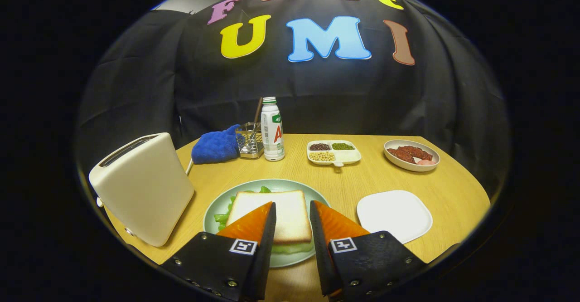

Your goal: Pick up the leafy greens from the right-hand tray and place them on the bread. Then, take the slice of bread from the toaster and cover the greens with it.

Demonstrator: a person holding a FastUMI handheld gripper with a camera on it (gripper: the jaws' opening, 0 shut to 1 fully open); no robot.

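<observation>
A square slice of white bread (276, 216) with a pale tan crust lies flat at the lower middle of the frame, on top of crinkled leafy greens (224, 217) that poke out past its left side and top edge, with a paler green strip showing under its near edge. Both sit on a round, smooth pale-green plate (213, 211).

The gripper (292, 207) hangs just above the near half of that slice, its two wedge-shaped fingers apart with a clear gap between them and nothing held. Each finger mount carries a small square black-and-white marker.

To the right of the plate, apart from it, lies a flat white tray (394, 215) with rounded corners and a matte surface. At the left stands a cream-coloured, smooth-sided toaster (142, 186) with a long dark slot on top.

All rest on a light wooden table (358, 177) with a fine grain. Along the far side, left to right: a fuzzy blue oven mitt (215, 146), a wire-mesh metal holder (249, 139) with a stick in it, a white plastic bottle (272, 129) with a green cap and a large red "A" on its label, a white divided dish (334, 151) of dark, green and yellowish beans, and an oval pale bowl (411, 155) of reddish-brown meat pieces.
</observation>
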